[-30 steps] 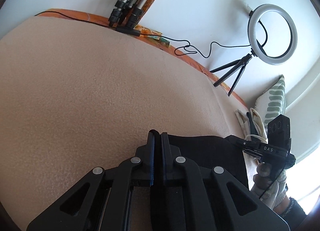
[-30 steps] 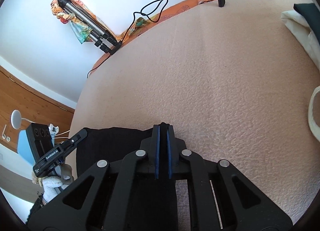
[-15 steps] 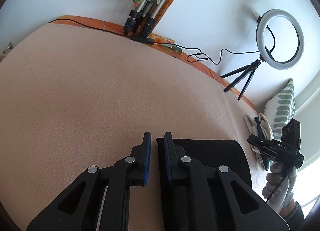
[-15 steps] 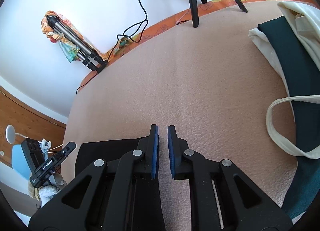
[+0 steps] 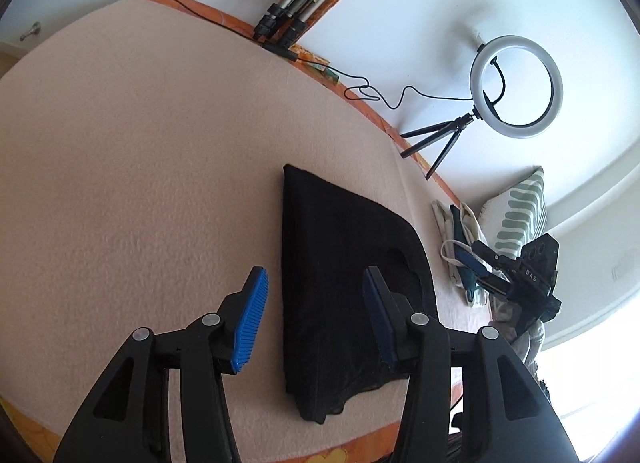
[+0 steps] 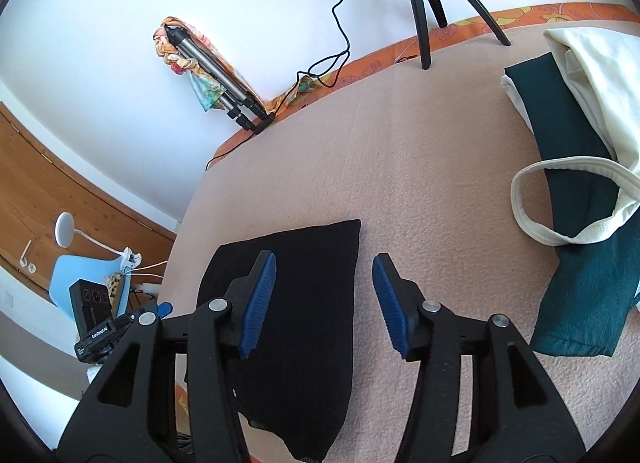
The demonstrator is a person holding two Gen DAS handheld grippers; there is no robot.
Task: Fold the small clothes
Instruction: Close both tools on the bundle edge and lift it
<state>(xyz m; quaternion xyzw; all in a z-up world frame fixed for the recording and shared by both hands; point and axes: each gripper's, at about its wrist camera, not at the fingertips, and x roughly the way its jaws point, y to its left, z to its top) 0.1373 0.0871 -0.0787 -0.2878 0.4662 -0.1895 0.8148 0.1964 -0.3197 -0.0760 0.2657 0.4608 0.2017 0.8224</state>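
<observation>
**A:** What is your left gripper (image 5: 314,313) over, and of what make is it?

**B:** It hangs above a black garment (image 5: 340,283), a matt, soft knit folded into a long flat panel with straight edges and one rounded corner. The garment lies on a peach fleece blanket (image 5: 140,151) of fine pebbled nap. Your jaws stand about half apart and grip nothing; their ribbed blue pads (image 5: 250,323) are clear of the cloth. The panel's long edge runs up between the jaws, the bulk of it under the right-hand jaw.

**A:** And your right gripper (image 6: 324,303)?

**B:** The same there: jaws half apart, holding nothing. The black garment (image 6: 296,303) lies under the left-hand jaw and in part of the gap; bare blanket (image 6: 420,167) lies under the right-hand jaw. Well off to the right of the jaws lie a dark green cloth (image 6: 580,255), crinkled in texture, and a cream cloth (image 6: 592,75) with a stitched looped band.

**A:** What differs from a second ago?

**B:** Then both pairs of jaws were pressed together low at the garment's far edge; they have just been opening, and both grippers now sit higher and farther back, so the whole panel shows. The garment lies flat and released

**A:** Beyond the jaws?

**B:** A ring light (image 5: 518,87) on a black tripod, and a folded metal tripod (image 6: 212,79) wrapped in patterned cloth
</observation>
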